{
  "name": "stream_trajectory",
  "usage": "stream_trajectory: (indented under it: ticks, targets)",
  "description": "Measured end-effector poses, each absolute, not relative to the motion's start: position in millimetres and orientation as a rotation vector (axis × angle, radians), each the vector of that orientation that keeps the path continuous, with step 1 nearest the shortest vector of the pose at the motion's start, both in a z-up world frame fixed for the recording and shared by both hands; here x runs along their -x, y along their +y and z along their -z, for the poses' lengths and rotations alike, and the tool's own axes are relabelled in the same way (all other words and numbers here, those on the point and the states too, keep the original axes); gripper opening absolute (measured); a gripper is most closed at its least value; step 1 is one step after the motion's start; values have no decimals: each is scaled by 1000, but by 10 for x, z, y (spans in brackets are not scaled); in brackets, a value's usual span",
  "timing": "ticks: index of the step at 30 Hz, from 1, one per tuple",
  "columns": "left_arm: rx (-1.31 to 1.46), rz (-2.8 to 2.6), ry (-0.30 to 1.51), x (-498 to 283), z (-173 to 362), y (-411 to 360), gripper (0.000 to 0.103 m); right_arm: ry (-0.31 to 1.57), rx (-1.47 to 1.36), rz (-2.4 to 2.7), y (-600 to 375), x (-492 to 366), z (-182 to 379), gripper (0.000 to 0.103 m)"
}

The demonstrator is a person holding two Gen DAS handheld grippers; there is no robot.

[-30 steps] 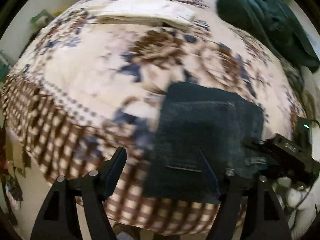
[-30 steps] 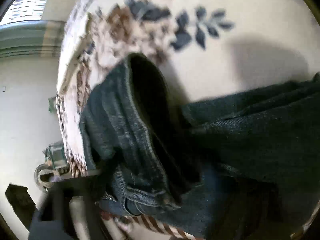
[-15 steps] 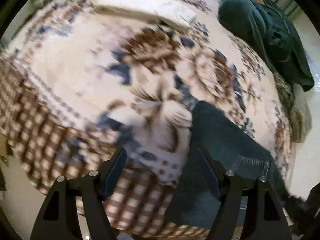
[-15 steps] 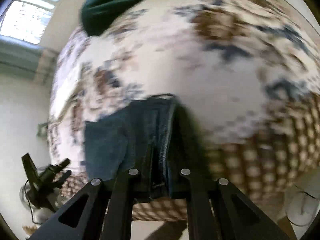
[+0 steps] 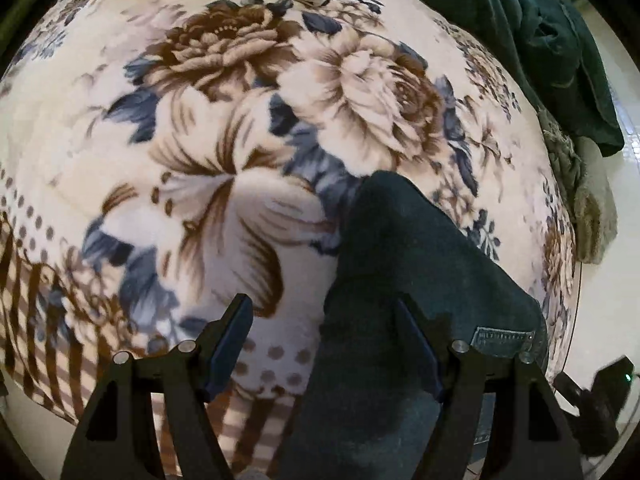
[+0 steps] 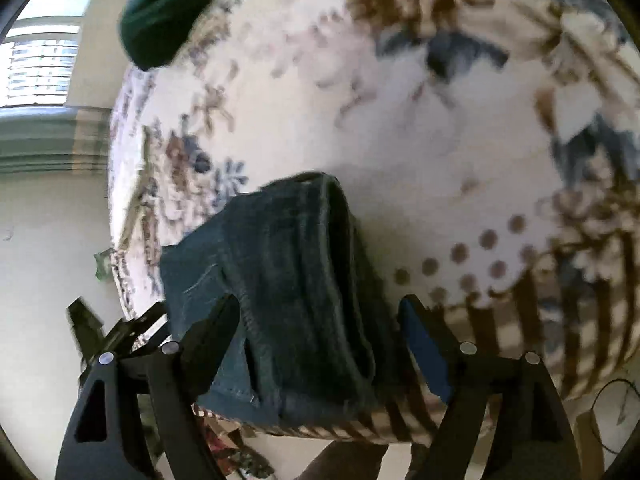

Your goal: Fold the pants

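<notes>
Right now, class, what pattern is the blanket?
Blanket: cream with brown-and-blue flowers, checked border; clearest in left wrist view.

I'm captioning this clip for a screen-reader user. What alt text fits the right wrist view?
Folded dark denim pants lie on a floral blanket near its edge, between the open fingers of the right gripper, which has just been opening and grips nothing. A dark green garment sits at the far edge.

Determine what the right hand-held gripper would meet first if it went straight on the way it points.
Probably the folded jeans, lying between the right hand-held gripper's open fingers; depth is unclear.
</notes>
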State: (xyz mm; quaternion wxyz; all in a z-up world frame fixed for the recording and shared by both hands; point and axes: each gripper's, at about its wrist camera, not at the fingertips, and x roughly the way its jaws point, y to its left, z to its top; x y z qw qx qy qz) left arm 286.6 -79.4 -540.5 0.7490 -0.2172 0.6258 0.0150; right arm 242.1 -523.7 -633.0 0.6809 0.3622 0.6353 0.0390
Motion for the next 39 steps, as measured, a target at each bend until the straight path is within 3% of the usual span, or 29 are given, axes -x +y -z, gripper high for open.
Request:
stream_trajectory:
  ticks: [1, 3, 6, 10, 16, 19, 22, 23, 24, 26, 28, 31, 33, 35, 39]
  targets:
    - [477, -33, 1365, -2863, 5386, -781, 71, 1456, -805, -87, -5196, -2455, 6421, 81]
    - [478, -34, 1363, -2863, 5372, -763, 71, 1417, -791, -92, -5082, -2481, 6465, 11]
    - [464, -30, 1373, -2863, 5362, -770, 71, 1336, -582, -38, -4880, -2449, 6096, 7]
    - [444, -1, 1371, -2898, 5288, -842, 71, 1253, -609, -16, -5045, -2225, 5642, 6]
    - [484, 60, 1392, -3126, 5365, -1019, 71, 1375, -517, 20, -5246, -2102, 5882, 6]
    - [530, 81, 1434, -3336, 5561, -1102, 71, 1455, -577, 3, -5296, -2109, 6192, 8]
    - [586, 97, 1488, -3528, 5828, -1153, 69, 1423, -679, 7, -5433, -2099, 6321, 17]
    - [635, 121, 1472, -3554, 5900, -1124, 49, 1412, -712, 22, -5511, -2078, 6357, 23]
    - [653, 121, 1464, -3557, 5944, -1082, 38, 1409, -731, 32, -5560, -2057, 6390, 30]
    - [702, 122, 1472, -3549, 6084, -979, 35, 1441, -723, 60, -5593, -2036, 6496, 42]
    - [725, 143, 1469, -3529, 6101, -931, 35, 1461, -711, 59, -5554, -2035, 6533, 46]
    - [689, 167, 1477, -3503, 5946, -942, 42, 1442, -735, 29, -5579, -2012, 6425, 71]
    - [705, 182, 1492, -3424, 5824, -901, 76, 1392, -844, 3, -5683, -1909, 6378, 97]
    - [730, 218, 1443, -3267, 5666, -848, 90, 1381, -936, -41, -5744, -1808, 6448, 99]
    - [785, 281, 1440, -2920, 5650, -845, 94, 1474, -1090, -90, -5663, -1663, 6893, 99]
